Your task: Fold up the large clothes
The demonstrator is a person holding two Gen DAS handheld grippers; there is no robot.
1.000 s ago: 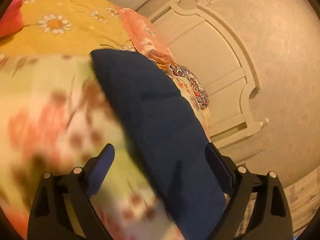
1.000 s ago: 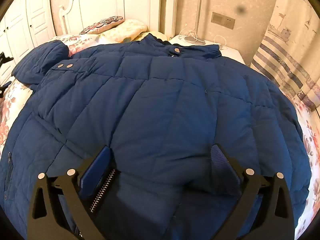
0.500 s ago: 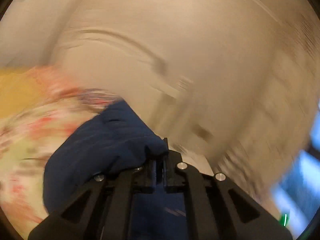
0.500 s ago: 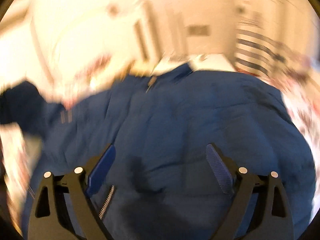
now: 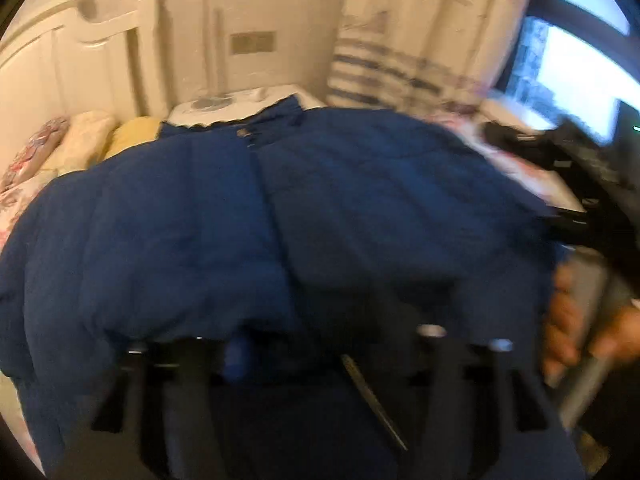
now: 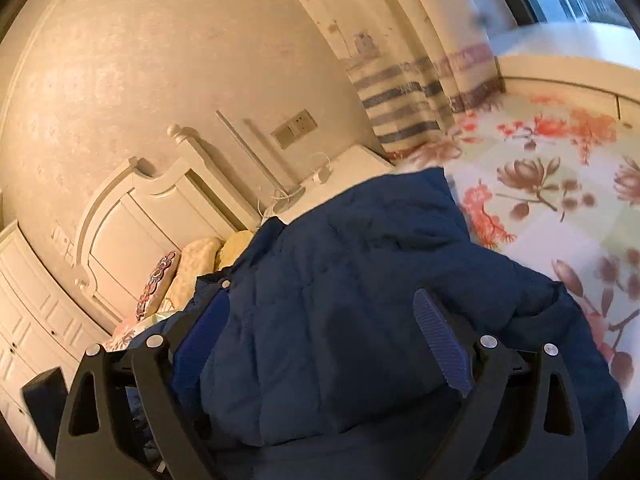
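A big navy quilted jacket (image 5: pixel 280 216) lies spread on the bed, collar toward the headboard, and also fills the right wrist view (image 6: pixel 340 280). My left gripper (image 5: pixel 320 344) is low at the jacket's near edge; the view is blurred, its jaws look spread and jacket fabric bulges over them. My right gripper (image 6: pixel 320 332) is open, its blue pads (image 6: pixel 440 336) wide apart, with a fold of the jacket lying between them. The right gripper's handle and the hand holding it (image 5: pixel 576 320) show at the right of the left wrist view.
The floral bedsheet (image 6: pixel 560 184) lies right of the jacket. Pillows (image 6: pixel 192 272) lean on the white headboard (image 6: pixel 132 216). A white nightstand (image 5: pixel 240 104) with cables stands by the striped curtain (image 5: pixel 400 60). White wardrobe doors (image 6: pixel 24 320) are at the far left.
My left gripper closed on the sleeve, swung it right over the jacket body and now looks spread again. My right gripper has tilted and shifted toward the jacket's right side, staying open.
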